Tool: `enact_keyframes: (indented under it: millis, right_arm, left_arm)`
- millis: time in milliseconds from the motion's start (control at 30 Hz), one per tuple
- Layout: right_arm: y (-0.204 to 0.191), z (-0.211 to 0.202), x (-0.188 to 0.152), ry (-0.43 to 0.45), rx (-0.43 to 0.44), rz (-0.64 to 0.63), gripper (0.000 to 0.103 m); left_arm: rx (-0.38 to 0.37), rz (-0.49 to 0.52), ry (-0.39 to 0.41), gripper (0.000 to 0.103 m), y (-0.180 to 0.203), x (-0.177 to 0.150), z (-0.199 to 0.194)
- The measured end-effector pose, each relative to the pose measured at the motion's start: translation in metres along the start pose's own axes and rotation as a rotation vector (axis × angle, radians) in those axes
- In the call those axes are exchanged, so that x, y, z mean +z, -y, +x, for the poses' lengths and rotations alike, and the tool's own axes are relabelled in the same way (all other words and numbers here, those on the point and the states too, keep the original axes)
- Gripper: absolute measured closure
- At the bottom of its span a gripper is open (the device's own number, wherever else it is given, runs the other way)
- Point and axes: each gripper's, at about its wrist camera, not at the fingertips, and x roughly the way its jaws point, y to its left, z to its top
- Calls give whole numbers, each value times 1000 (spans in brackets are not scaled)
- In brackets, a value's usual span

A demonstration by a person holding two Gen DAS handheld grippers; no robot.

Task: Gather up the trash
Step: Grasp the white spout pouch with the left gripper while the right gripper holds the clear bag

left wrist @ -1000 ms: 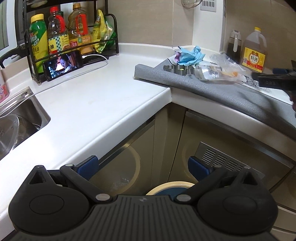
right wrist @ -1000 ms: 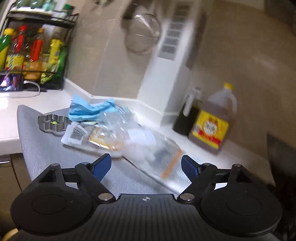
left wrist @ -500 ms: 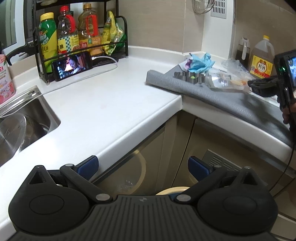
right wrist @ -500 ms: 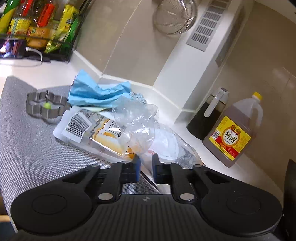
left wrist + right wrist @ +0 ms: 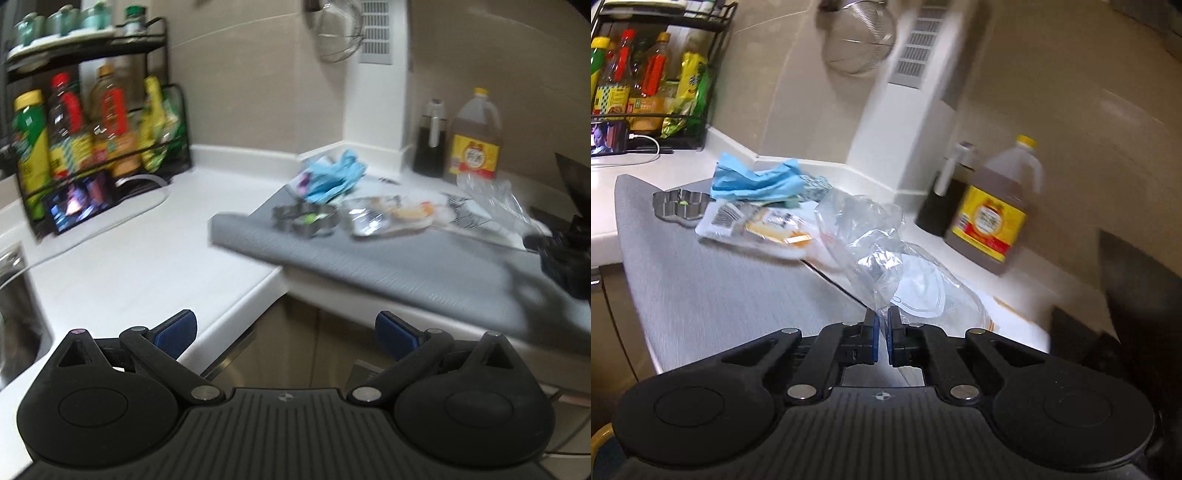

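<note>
Pickup is in hand: right gripper clamped on clear plastic bag above grey mat, left gripper apart and empty; next, likely carrying it to a bin.

Beige tiled walls meet at a corner over a white L-shaped counter; a white vent column rises at its back edge.

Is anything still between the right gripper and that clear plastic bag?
No. The right gripper is shut on the clear plastic bag, its pads pinching the bag's lower tail above the grey mat. Nothing visible sits between them.
</note>
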Motion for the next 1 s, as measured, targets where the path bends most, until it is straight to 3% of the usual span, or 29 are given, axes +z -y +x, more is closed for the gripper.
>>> enact_keyframes:
  millis: [200,300,367,500,633,833,1000]
  right_arm:
    - [15,-27,-21,-4,-39,-19,98]
    - [22,-30,-25,-13,-22,22,97]
    - [26,-29,-26,-19,-2,51,91]
    - [35,-29,-25,-10,9,105,51]
    - [39,-33,-26,42,-14,87,27]
    - [40,-16,-24,21,-22,7,18]
    - [37,8,-18,-57,90,6,11]
  left_arm:
    - [-72,65,53,0,26,24,13]
    - [-160,181,83,0,46,36,23]
    - [-220,281,95,0,61,45,34]
    - [-295,409,64,0,91,65,64]
    - [-303,452,6,0,109,88,105]
    - [-288,487,-96,0,128,99,160]
    - [-307,482,-133,0,137,106,184]
